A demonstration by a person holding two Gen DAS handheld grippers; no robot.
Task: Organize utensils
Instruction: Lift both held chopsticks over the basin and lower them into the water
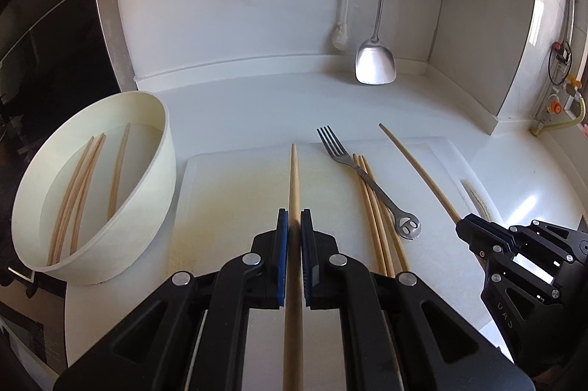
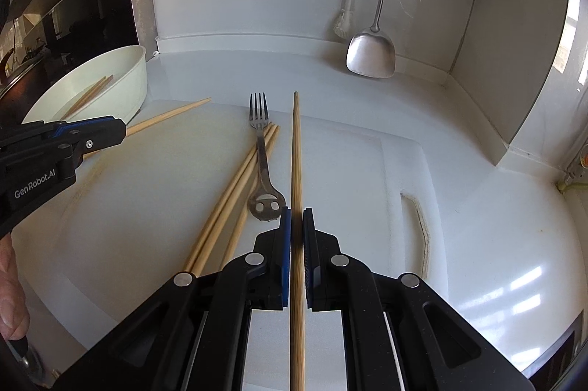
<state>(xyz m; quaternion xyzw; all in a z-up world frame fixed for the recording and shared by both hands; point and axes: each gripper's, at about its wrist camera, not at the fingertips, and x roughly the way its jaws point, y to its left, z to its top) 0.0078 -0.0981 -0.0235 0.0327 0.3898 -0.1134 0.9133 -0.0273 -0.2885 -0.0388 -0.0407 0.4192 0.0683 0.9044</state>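
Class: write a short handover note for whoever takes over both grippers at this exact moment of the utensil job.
Left gripper: shut on one chopstick.
Right gripper: shut on another chopstick.
White bowl, at the left: several chopsticks already inside.
Cutting board: a bundle of loose chopsticks with a fork lying across them.
Left to do: the two held sticks probably go in the bowl, then the bundle; the fork is still to be sorted.
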